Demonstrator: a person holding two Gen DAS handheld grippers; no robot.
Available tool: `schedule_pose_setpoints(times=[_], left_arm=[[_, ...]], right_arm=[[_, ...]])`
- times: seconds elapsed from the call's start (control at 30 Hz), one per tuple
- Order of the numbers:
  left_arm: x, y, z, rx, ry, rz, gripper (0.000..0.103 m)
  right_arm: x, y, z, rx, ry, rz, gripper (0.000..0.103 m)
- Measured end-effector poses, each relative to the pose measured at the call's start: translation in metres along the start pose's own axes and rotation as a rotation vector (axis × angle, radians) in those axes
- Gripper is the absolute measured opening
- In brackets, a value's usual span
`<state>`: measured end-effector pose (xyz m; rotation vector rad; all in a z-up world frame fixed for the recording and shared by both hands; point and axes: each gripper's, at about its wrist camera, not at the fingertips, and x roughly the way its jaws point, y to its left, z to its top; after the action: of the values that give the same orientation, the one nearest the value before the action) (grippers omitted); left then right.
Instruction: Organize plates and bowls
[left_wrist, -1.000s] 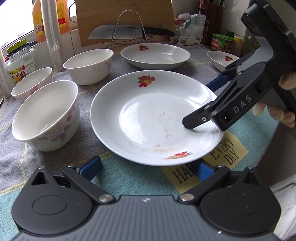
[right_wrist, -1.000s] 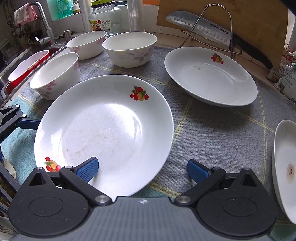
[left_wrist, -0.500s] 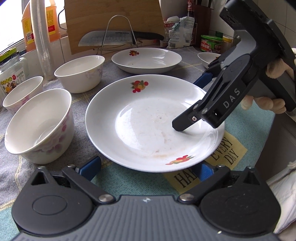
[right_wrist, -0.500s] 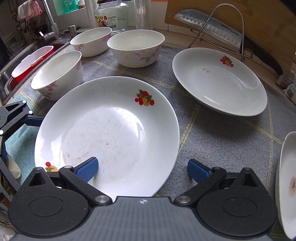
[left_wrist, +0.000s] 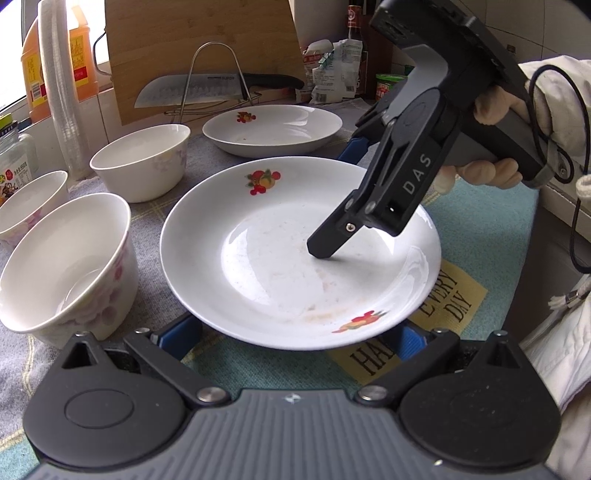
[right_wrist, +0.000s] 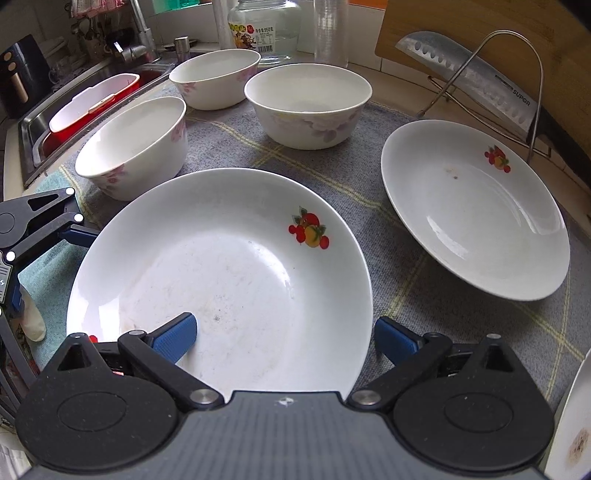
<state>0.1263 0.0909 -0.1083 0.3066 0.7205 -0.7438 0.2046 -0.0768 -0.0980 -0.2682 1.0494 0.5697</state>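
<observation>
A white plate with fruit prints (left_wrist: 280, 266) (right_wrist: 236, 273) is tilted and lifted off the mat. My right gripper (right_wrist: 284, 338) straddles its rim, one finger (right_wrist: 173, 338) inside the plate, the other outside under the rim; it also shows in the left wrist view (left_wrist: 325, 251). My left gripper (left_wrist: 295, 338) is open and empty, low under the plate's near edge. A second fruit plate (left_wrist: 273, 127) (right_wrist: 472, 206) lies beyond. Three white bowls (left_wrist: 62, 266) (left_wrist: 142, 160) (left_wrist: 29, 203) stand at the left.
A knife on a wire rack (left_wrist: 218, 88) leans against a wooden cutting board (left_wrist: 199, 40) at the back. Bottles, jars and packets line the back wall. A sink with a red tub (right_wrist: 92, 103) lies left. Another plate's edge (right_wrist: 572, 424) shows at the right.
The right gripper has tipped up and raised the fruit plate's right side off the mat. The left gripper has moved closer, under the plate's near edge.
</observation>
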Motion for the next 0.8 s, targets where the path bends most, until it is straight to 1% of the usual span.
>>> schedule_pose_setpoints(times=[0.23, 0.57, 0.8], left_arm=[[-0.001, 0.002, -0.002, 0.019, -0.018, -0.019, 0.103], [-0.001, 0.004, -0.002, 0.041, -0.027, -0.044, 0.102], [-0.001, 0.004, -0.003, 0.045, -0.032, -0.048, 0.102]], right_arm=[[0.004, -0.005, 0.008, -0.039, 0.011, 0.034, 0.103], [0.004, -0.016, 0.014, -0.045, 0.024, 0.111, 0.103], [0.005, -0.022, 0.017, -0.046, 0.024, 0.161, 0.103]])
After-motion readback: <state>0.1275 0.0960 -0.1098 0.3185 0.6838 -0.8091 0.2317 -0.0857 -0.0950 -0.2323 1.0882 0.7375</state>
